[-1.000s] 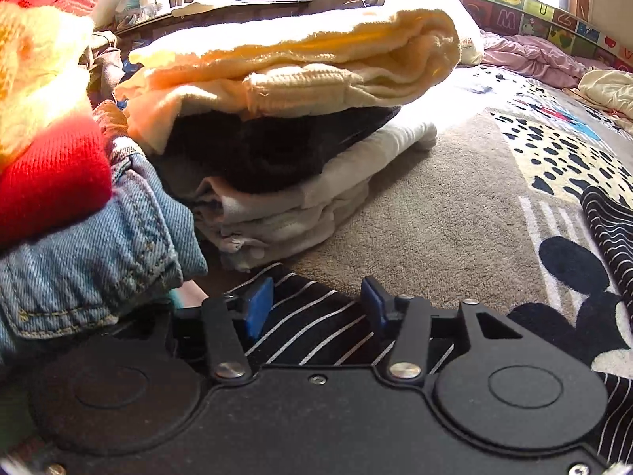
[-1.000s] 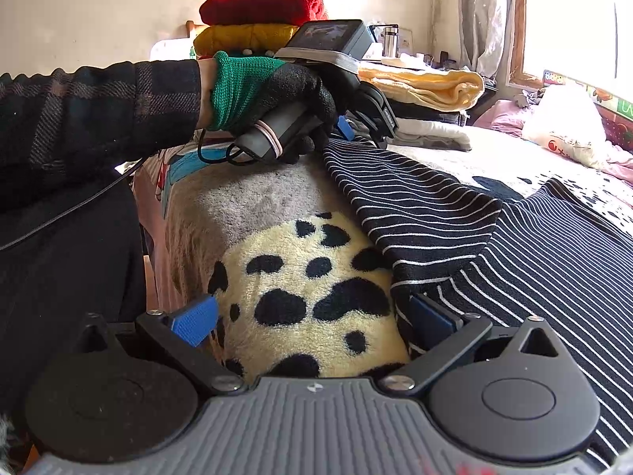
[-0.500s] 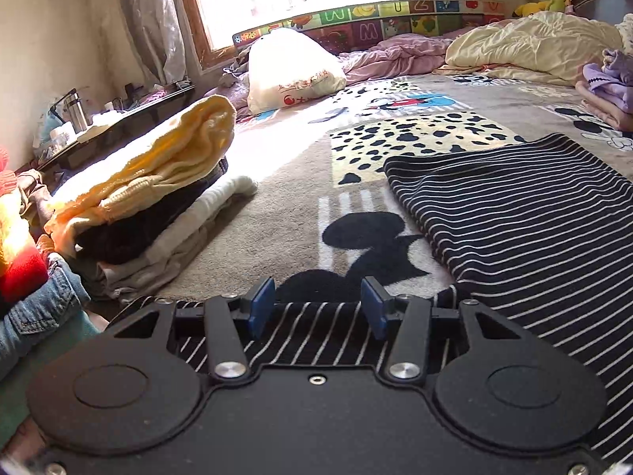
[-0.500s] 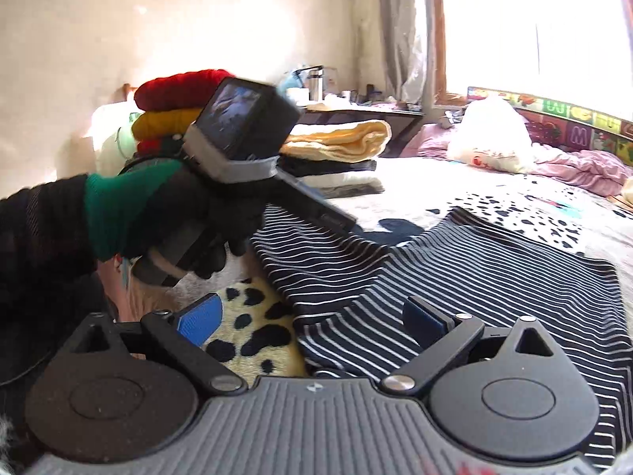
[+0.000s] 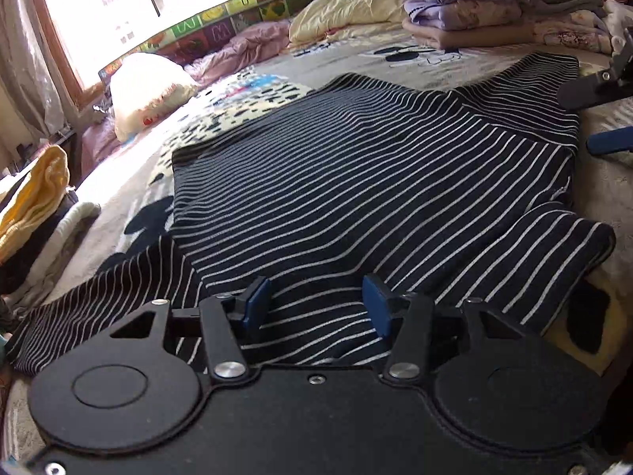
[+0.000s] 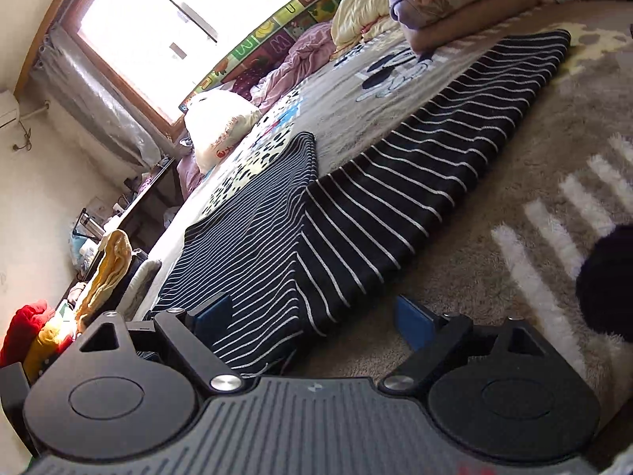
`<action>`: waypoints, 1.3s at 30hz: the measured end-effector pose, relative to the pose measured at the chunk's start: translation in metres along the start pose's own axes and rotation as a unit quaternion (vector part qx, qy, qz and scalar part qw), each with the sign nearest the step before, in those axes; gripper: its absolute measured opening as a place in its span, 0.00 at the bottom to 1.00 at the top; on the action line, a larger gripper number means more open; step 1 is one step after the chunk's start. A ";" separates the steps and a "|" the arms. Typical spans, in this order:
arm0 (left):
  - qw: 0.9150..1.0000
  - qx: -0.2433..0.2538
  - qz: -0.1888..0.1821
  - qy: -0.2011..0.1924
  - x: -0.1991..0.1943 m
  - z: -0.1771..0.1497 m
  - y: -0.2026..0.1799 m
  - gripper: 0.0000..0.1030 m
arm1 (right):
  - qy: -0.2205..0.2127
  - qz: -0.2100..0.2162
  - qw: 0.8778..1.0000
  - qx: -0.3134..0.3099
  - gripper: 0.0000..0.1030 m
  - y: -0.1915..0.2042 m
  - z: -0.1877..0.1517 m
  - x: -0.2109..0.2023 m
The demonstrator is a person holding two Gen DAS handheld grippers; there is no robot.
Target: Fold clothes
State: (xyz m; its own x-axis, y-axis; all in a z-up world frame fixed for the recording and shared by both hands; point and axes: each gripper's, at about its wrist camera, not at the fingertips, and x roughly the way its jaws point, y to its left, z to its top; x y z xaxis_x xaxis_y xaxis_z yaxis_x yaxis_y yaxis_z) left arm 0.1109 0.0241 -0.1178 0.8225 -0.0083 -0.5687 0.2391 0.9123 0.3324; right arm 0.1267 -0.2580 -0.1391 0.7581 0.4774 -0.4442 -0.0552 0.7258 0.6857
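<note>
Both grippers have swung over the striped shirt (image 5: 356, 182): left gripper (image 5: 316, 304) and right gripper (image 6: 312, 316) gape wide, holding nothing.

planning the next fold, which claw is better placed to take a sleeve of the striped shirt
Right, probably: the right claw is open with the striped shirt's sleeve edge between its fingers. The left claw hovers open over the shirt's middle.

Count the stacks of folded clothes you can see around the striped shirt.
2. One stack sits on the bed beyond the striped shirt, purple pieces on top. The other, topped with a yellow piece, lies off the shirt's left side. More may be out of view.
</note>
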 end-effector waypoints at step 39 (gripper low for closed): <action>0.996 -0.026 -0.045 0.069 0.186 0.194 -0.064 0.30 | -0.010 0.021 0.998 -0.051 0.78 0.005 -0.004 0.009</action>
State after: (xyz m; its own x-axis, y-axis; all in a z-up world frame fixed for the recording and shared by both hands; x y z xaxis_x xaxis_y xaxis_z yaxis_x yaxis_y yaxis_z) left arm 0.3484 -0.1156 -0.0987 0.7190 -0.0371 -0.6940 0.2781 0.9305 0.2384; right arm 0.1303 -0.2483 -0.1419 0.7664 0.4994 -0.4040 -0.1525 0.7524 0.6408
